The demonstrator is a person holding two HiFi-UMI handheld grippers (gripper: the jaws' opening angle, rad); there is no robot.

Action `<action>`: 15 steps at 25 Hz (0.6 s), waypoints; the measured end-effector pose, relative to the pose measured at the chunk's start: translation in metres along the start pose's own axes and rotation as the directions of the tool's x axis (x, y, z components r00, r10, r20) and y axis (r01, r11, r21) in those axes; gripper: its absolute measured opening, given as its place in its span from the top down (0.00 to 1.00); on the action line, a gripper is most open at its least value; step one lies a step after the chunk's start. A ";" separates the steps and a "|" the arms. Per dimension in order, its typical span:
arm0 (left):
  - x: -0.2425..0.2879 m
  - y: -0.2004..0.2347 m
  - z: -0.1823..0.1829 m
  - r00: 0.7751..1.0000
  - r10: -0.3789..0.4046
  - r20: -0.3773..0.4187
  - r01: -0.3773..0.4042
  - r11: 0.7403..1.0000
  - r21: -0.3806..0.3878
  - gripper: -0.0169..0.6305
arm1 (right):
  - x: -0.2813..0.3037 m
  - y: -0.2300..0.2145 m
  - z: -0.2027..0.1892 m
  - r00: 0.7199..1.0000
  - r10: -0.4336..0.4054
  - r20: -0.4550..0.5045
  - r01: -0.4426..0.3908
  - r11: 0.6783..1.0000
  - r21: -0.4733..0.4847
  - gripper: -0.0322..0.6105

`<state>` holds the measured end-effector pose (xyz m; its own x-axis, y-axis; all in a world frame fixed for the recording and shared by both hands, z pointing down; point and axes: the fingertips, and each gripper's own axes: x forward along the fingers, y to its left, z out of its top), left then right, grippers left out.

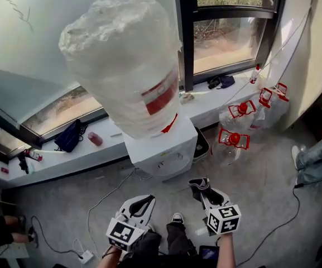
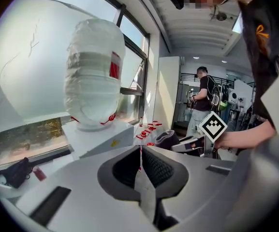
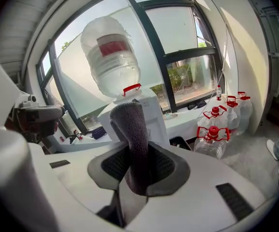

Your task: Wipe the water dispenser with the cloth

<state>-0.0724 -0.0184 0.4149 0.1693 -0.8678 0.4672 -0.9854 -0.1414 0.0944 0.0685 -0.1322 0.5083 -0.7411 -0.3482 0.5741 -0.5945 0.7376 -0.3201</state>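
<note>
The white water dispenser [image 1: 163, 149] stands under the window with a big plastic-wrapped bottle [image 1: 124, 60] on top; it also shows in the left gripper view [image 2: 98, 134] and the right gripper view [image 3: 151, 112]. My right gripper [image 1: 201, 187] is shut on a dark grey cloth [image 3: 132, 134], which sticks up between the jaws, a short way in front of the dispenser. The cloth [image 1: 197, 184] is apart from the dispenser. My left gripper [image 1: 140, 205] is shut with nothing in it, low and left of the right one.
Several clear water jugs with red caps [image 1: 236, 135] stand on the floor to the right. A white window sill [image 1: 60, 155] carries a dark bag [image 1: 70, 135] and small items. Cables cross the grey floor [image 1: 272, 194]. A person's leg [image 1: 317, 158] is at far right.
</note>
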 end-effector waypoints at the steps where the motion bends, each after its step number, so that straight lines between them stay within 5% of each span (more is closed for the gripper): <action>1: -0.009 0.001 -0.001 1.000 0.013 0.005 -0.012 1.000 -0.027 0.94 | -0.003 0.009 0.005 1.000 0.014 -0.004 -0.014 1.000 -0.014 0.79; 8: -0.075 0.025 -0.003 0.990 0.133 0.055 -0.129 0.989 -0.078 0.94 | -0.011 0.080 0.031 0.994 0.103 -0.036 -0.107 0.983 -0.148 0.79; 15: -0.162 0.040 -0.006 0.967 0.227 0.116 -0.220 0.973 -0.075 0.94 | -0.032 0.156 0.039 0.987 0.158 0.006 -0.156 0.977 -0.145 0.79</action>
<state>-0.1393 0.1195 0.3478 -0.0620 -0.9264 0.3715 -0.9946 0.0886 0.0549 -0.0129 -0.0288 0.4108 -0.8278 -0.2304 0.5116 -0.4201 0.8590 -0.2928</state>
